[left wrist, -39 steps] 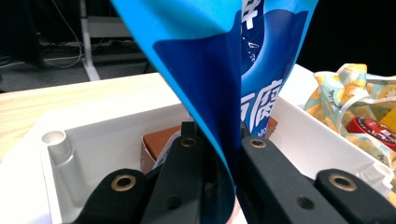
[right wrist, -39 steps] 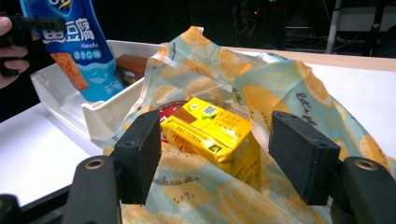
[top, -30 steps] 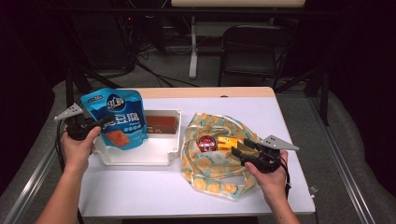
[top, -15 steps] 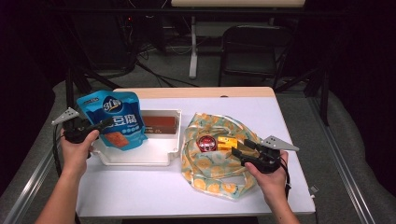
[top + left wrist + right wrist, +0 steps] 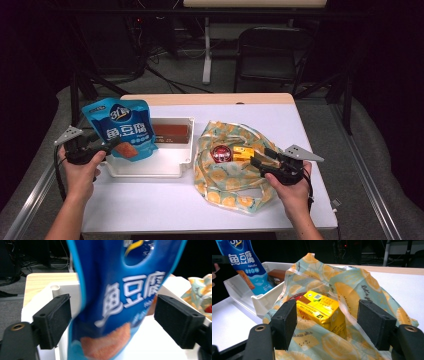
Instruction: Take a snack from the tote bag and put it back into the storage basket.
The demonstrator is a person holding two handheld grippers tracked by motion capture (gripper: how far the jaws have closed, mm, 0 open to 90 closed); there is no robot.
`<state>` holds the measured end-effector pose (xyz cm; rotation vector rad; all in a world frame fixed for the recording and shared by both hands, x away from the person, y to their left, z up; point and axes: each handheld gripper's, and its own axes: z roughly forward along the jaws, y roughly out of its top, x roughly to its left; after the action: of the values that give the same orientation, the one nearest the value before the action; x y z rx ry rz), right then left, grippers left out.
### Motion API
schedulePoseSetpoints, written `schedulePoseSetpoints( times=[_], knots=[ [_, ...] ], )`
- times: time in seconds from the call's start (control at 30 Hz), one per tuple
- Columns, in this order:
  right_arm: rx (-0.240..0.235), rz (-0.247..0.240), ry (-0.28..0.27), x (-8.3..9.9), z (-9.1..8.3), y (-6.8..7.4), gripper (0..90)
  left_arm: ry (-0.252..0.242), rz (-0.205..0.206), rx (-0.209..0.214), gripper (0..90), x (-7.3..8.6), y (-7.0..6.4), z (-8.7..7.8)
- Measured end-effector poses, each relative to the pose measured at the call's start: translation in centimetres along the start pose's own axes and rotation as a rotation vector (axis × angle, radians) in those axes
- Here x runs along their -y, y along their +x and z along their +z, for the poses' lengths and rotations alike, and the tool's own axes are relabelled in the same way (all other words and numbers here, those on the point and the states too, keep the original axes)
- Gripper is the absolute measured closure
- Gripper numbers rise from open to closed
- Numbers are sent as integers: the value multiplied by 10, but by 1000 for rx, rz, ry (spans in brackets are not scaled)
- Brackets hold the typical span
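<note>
Your left gripper [image 5: 111, 145] held the blue pouch [image 5: 123, 128] upright over the tray [image 5: 150, 169]'s left end, though its jaws looked parted around it; light, soft and slick, best pinched at a lower edge; your right gripper [image 5: 259, 159], jaws wide and empty, pointed low at the yellow carton [image 5: 322, 308] in the bag [image 5: 220, 192] on the worktop [image 5: 300, 120]

Tall blue snack pouch [image 5: 120, 129]: glossy plastic film, smooth, catching light. Shallow white rectangular tray [image 5: 150, 169]: smooth moulded plastic, slight sheen. Lemon-print bag [image 5: 352, 290]: thin, creased, soft sheen. Small yellow carton [image 5: 322, 308]: coated paperboard, glossy. Black gripper pads [image 5: 288, 322]: matt, finely rough. White table top [image 5: 280, 120]: smooth, matt; far edge pale wood
</note>
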<state>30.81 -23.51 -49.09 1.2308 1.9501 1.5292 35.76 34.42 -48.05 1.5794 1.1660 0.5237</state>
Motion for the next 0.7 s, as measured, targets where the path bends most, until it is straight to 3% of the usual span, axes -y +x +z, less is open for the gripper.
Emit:
schedulePoseSetpoints(
  times=[0.2,0.27,0.43,0.6,0.7],
  knots=[
    [22,1,-24,-3,-6,-2,342,-21,-10,-13,117,7,-17,-17],
    [33,-1,-32,-4,-8,-2,347,-23,16,-23,123,9,-23,-21],
    [47,10,-44,-5,-7,-5,365,-15,17,-53,171,10,-23,-23],
    [55,-2,-36,-4,-5,-5,390,-19,13,-84,569,10,-14,-20],
    [56,2,-27,-2,-3,-7,394,-19,12,-78,700,8,-10,-18]
  ],
)
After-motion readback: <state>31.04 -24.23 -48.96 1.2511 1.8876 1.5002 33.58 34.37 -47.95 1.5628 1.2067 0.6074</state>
